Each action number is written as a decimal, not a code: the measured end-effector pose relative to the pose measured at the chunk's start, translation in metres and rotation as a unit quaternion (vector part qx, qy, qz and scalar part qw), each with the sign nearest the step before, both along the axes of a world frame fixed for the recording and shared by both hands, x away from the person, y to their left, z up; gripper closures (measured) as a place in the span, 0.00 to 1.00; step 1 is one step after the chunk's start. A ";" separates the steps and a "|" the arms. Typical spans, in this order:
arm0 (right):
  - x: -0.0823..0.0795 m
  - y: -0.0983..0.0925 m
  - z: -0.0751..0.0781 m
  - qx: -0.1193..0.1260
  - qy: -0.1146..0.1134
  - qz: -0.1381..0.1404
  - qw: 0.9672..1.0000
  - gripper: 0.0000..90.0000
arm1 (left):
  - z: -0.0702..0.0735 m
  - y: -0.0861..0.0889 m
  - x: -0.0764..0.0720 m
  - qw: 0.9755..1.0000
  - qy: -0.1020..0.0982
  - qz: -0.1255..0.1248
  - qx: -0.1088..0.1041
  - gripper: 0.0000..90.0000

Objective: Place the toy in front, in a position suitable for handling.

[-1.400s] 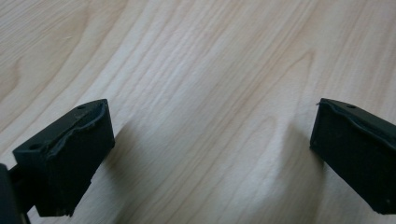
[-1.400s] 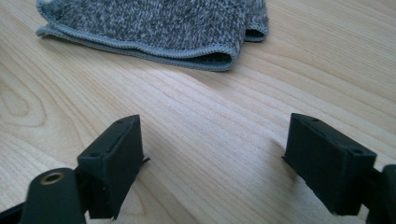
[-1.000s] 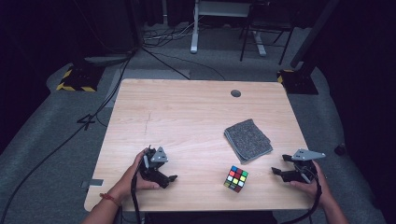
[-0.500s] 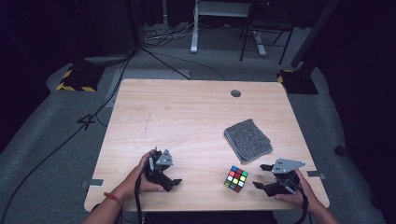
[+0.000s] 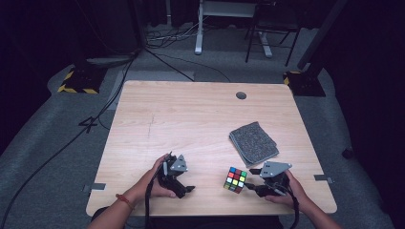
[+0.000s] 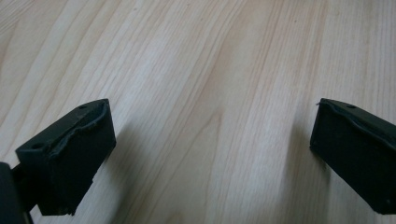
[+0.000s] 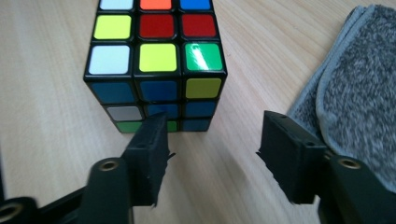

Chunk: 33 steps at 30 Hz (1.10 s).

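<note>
The scrambled, multicoloured plastic puzzle cube (image 5: 235, 180) sits near the front edge of the pale wooden table (image 5: 191, 119), just ahead of the right gripper (image 7: 212, 140), whose jaws have just been narrowing with nothing between them. That gap now looks tighter than the cube, so a push forward could shove it toward the folded grey towel (image 7: 355, 84). The left gripper (image 6: 210, 154) gapes wide over bare wood.

cube (image 5: 235, 180) blocks the right tool (image 5: 251, 187); folded cloth (image 5: 253, 141) behind; bare table (image 5: 181, 119) elsewhere.
</note>
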State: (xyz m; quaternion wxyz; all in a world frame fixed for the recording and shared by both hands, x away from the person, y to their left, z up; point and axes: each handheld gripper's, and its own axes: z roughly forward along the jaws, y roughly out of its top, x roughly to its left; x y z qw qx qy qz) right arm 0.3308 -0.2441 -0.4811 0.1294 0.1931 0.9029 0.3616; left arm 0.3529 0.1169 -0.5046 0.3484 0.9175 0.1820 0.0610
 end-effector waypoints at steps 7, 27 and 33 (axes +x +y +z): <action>0.012 0.018 -0.003 -0.004 -0.005 0.009 1.000 0.53 | 0.000 -0.018 0.003 1.000 0.001 -0.021 0.000 0.01; 0.029 0.067 -0.012 0.002 0.003 0.039 0.999 0.48 | 0.001 -0.053 0.009 0.999 -0.001 -0.054 0.002 0.01; 0.030 0.078 -0.014 0.004 0.002 0.049 0.999 0.48 | 0.001 -0.054 0.009 0.999 -0.001 -0.052 0.002 0.01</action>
